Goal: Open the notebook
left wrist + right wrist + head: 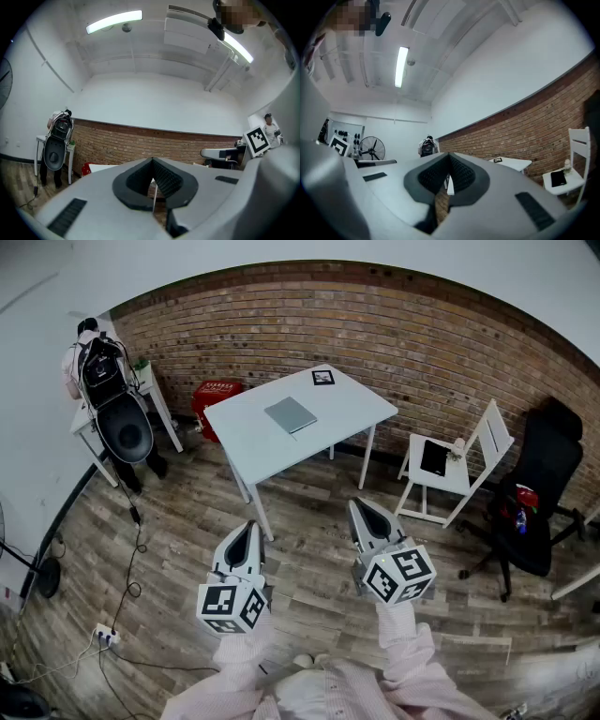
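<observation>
Findings: my left gripper [247, 531] and right gripper [360, 510] both stand closed tip to tip, empty. The notebook [291, 414] lies flat and shut on the white table [361, 409], well apart from me. I judge it light and thin (cover probably smooth). Take hold at the free cover edge and pin the spine side.

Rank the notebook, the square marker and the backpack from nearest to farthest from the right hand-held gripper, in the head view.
1. notebook, middle of the table
2. square marker, table's far corner
3. backpack, far left by the wall
</observation>
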